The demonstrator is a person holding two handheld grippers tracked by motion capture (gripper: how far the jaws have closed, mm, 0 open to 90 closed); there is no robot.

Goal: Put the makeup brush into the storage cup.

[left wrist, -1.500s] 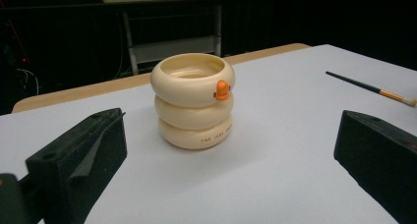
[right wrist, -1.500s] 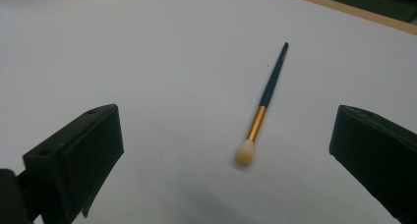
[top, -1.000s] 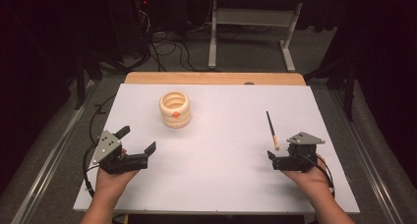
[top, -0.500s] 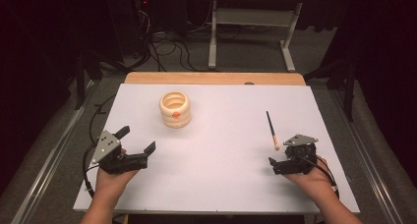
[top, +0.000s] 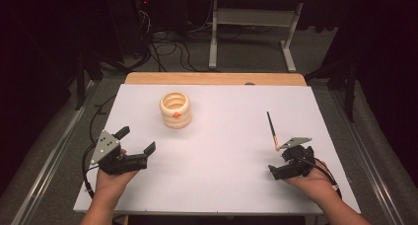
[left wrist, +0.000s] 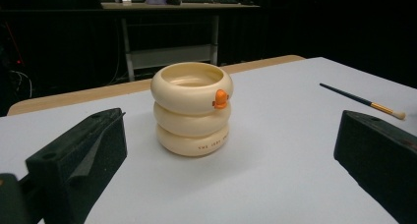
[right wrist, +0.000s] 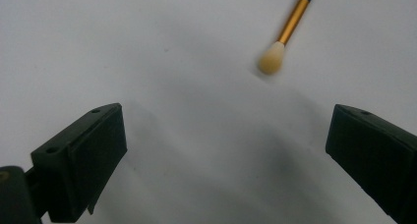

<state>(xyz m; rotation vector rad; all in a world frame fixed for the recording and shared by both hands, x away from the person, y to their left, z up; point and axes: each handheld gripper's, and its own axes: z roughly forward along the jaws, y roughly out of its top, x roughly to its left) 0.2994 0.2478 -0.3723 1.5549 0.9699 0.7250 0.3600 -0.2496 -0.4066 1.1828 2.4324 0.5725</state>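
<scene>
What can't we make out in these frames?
- Brush: handle cut off by the top edge in the right gripper view; tip blurred.
- Pot: lettering near its base too small to read in the left gripper view; its inside is hidden by its rim.

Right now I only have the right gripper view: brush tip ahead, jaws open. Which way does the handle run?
Observer: The brush lies flat, handle pointing away from the person, tip nearest the right gripper.
Operator: Anything else around?
Observer: A cream ringed pot stands upright, far off to the left.
Operator: Left gripper?
Observer: The left gripper is open, holds nothing and faces the pot.
</scene>
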